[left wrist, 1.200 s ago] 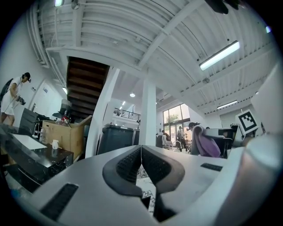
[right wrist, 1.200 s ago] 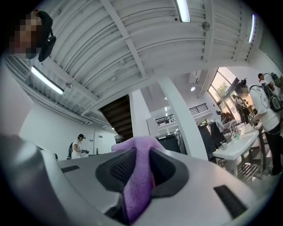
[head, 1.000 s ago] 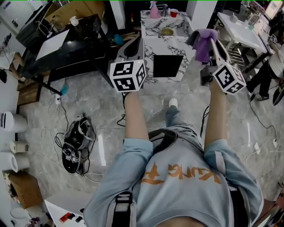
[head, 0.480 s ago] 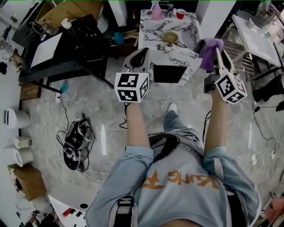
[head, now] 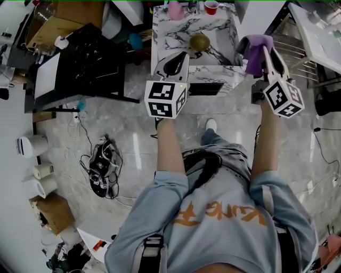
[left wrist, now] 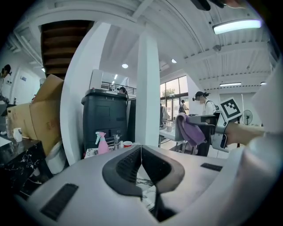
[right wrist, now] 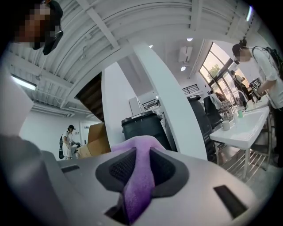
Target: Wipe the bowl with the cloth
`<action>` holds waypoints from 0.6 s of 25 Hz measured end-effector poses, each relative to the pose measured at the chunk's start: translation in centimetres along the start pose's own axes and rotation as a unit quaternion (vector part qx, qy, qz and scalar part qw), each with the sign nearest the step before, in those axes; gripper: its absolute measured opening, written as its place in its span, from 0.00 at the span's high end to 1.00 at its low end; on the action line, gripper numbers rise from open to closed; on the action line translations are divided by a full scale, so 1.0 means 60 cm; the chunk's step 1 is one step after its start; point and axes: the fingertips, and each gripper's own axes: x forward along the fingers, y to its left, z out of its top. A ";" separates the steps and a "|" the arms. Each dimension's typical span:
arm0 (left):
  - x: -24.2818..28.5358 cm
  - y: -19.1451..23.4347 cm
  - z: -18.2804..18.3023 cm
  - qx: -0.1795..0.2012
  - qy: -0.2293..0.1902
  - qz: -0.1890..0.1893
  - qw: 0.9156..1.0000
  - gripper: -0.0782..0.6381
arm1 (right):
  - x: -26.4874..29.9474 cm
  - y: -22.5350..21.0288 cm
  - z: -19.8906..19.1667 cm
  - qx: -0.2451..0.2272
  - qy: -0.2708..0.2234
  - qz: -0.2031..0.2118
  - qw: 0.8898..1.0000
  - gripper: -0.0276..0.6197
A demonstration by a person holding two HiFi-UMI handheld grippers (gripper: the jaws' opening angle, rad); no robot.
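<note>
The olive-coloured bowl (head: 200, 41) sits on the marble counter (head: 170, 33). A pink spray bottle (head: 175, 10) and a red cup (head: 211, 7) stand at the counter's far end. The purple cloth (head: 254, 49) is pinched between the jaws of the right gripper (head: 265, 53), bunched above them and held in the air to the right of the bowl, apart from it. The left gripper (head: 181, 57) has its jaws pressed together on nothing. Compared with a second ago, the counter lies closer to both grippers, and in the head view the left gripper's tip now overlaps its near edge. The grip on the cloth is unchanged.
</note>
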 end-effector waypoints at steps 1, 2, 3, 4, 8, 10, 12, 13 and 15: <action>0.016 0.002 0.006 0.006 0.005 0.002 1.000 0.86 | 0.015 -0.009 0.004 0.004 -0.002 0.002 1.000 0.80; 0.031 0.003 0.009 0.013 0.011 0.002 1.000 0.86 | 0.028 -0.016 0.007 0.007 -0.003 0.003 1.000 0.80; 0.043 0.003 0.009 0.022 0.018 0.001 1.000 0.86 | 0.040 -0.023 0.006 0.011 -0.003 0.003 1.000 0.80; 0.054 0.002 0.006 0.029 0.027 -0.001 0.999 0.86 | 0.049 -0.029 0.003 0.014 -0.002 0.003 1.000 0.80; 0.081 0.013 -0.010 0.052 0.058 -0.004 0.997 0.86 | 0.079 -0.042 -0.022 0.028 0.009 0.002 1.000 0.80; 0.092 0.024 -0.016 0.055 0.066 -0.004 0.996 0.86 | 0.092 -0.041 -0.035 0.026 0.016 0.002 1.000 0.80; 0.109 0.035 -0.023 0.052 0.072 -0.010 0.996 0.86 | 0.103 -0.039 -0.047 0.017 0.026 0.000 1.000 0.80; 0.120 0.040 -0.029 0.051 0.076 -0.015 0.996 0.86 | 0.109 -0.041 -0.052 0.011 0.032 -0.003 0.999 0.80; 0.147 0.049 -0.039 0.047 0.084 -0.024 0.995 0.86 | 0.121 -0.051 -0.056 0.000 0.040 -0.011 0.999 0.80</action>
